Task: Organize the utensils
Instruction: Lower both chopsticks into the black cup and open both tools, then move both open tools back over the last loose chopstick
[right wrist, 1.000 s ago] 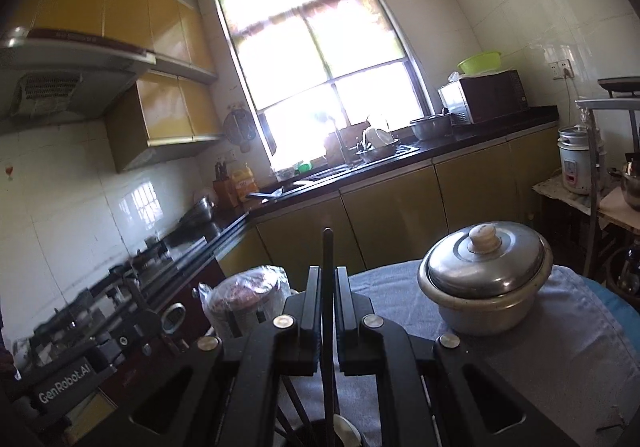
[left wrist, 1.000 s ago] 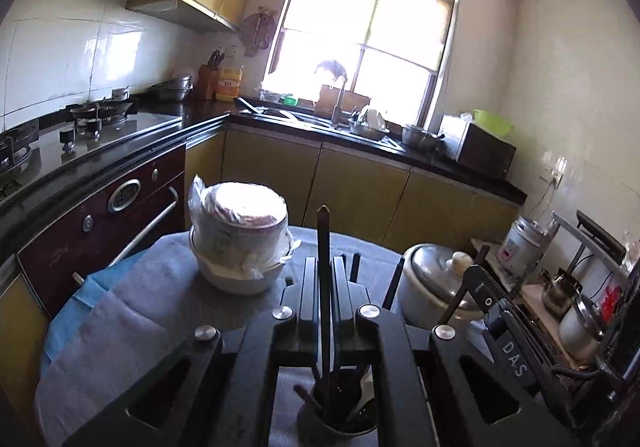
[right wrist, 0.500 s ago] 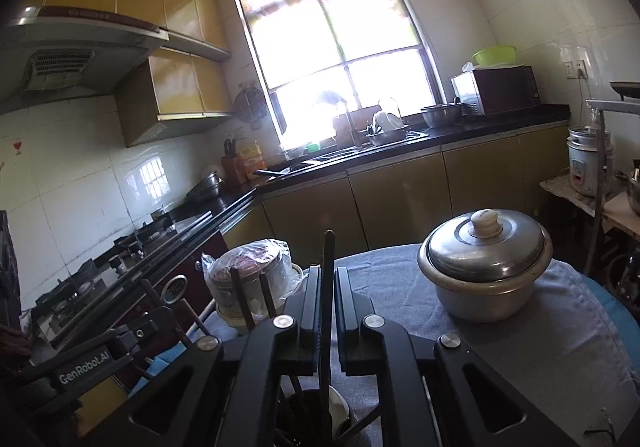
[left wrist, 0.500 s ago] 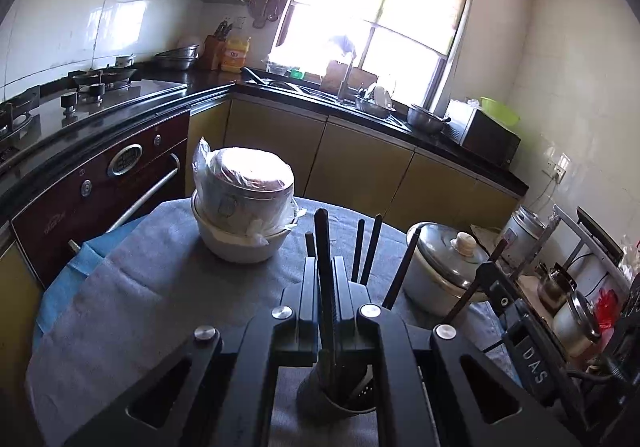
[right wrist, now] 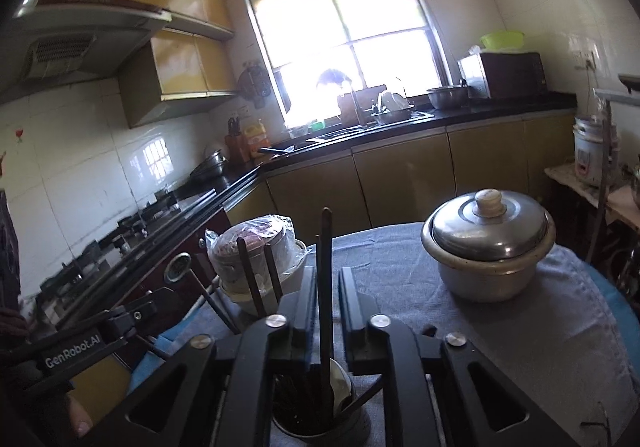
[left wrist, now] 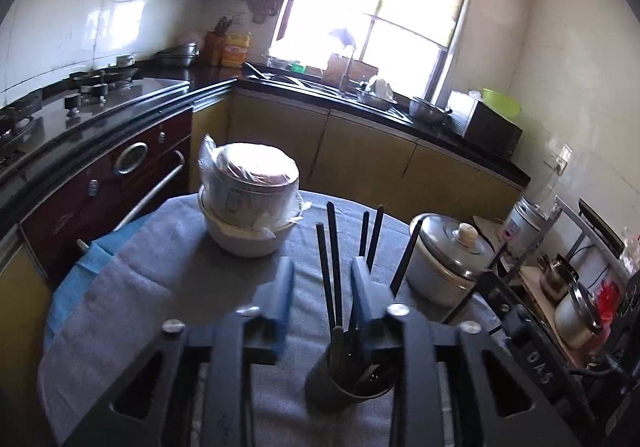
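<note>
A dark metal cup stands on the grey-clothed round table and holds several dark chopsticks. My left gripper is over it with its jaws opening. Two chopsticks stand between its fingers, and the pads do not press on them. In the right wrist view the cup also holds a white spoon. My right gripper has its jaws opening around one upright chopstick, with a gap on its right side.
A plastic-wrapped bowl stack sits at the table's far left and a lidded metal pot at its right. A stove and oven run along the left. A rack with kettles stands to the right.
Both grippers were shut, each on one upright chopstick over the cup. Their jaws have now parted and the chopsticks stand in the cup. More chopsticks have come into view.
</note>
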